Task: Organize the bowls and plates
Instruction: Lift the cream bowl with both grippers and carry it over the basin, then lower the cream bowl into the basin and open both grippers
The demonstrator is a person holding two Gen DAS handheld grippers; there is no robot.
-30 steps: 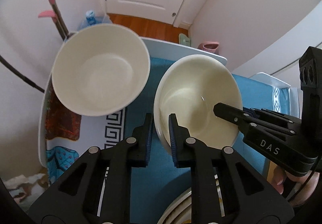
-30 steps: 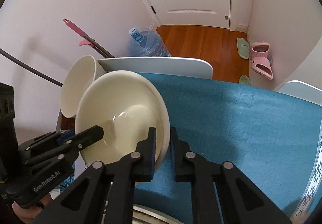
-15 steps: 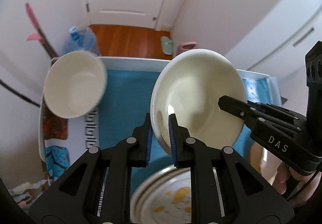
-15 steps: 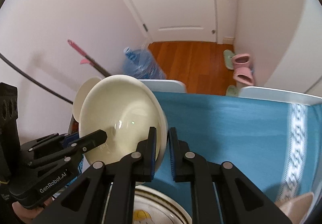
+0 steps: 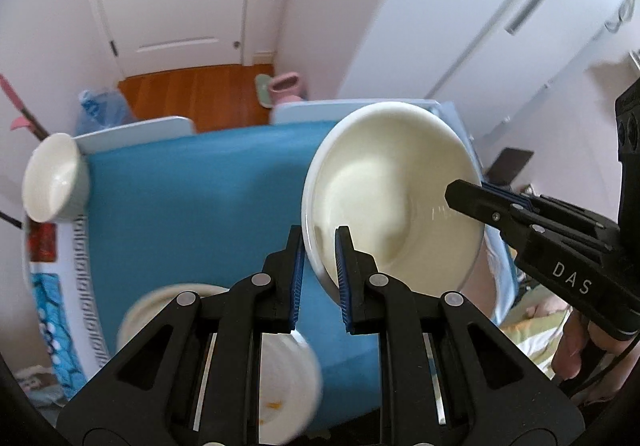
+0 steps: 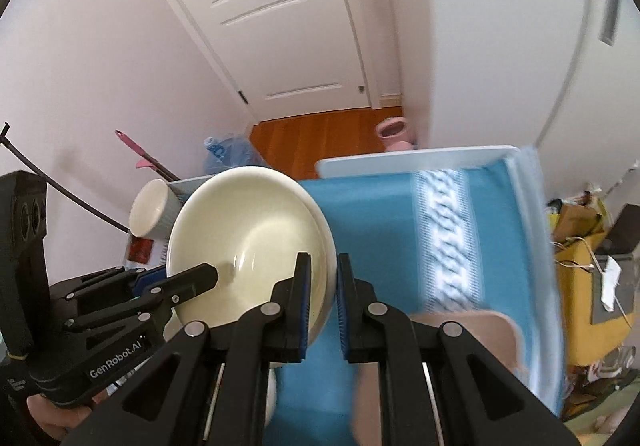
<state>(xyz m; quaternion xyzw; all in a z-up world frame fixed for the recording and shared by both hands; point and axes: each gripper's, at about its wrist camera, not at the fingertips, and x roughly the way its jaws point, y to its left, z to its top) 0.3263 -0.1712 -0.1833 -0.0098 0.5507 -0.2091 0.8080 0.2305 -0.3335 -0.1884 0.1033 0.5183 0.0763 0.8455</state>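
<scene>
Both grippers hold one cream bowl (image 5: 384,189) in the air above the blue tablecloth (image 5: 192,197). My left gripper (image 5: 319,246) is shut on its near left rim. My right gripper (image 6: 322,274) is shut on the opposite rim of the same bowl (image 6: 244,234). The right gripper also shows at the right of the left wrist view (image 5: 472,197), and the left gripper at the left of the right wrist view (image 6: 192,278). A white ribbed bowl (image 5: 52,177) stands at the table's far left corner. A stack of plates (image 5: 168,310) lies below my left gripper, partly hidden.
The table carries a blue cloth with a white patterned band (image 6: 452,238). A tan dish (image 6: 472,338) lies near the right, blurred. Beyond the table are a white door (image 6: 288,25), a water jug (image 6: 228,153) and pink slippers (image 5: 284,85). Yellow clutter (image 6: 580,254) sits to the right.
Both grippers have lifted the cream bowl higher and carried it right, away from the white ribbed bowl. The plate stack has come into view below. Both stay shut on the rim.
</scene>
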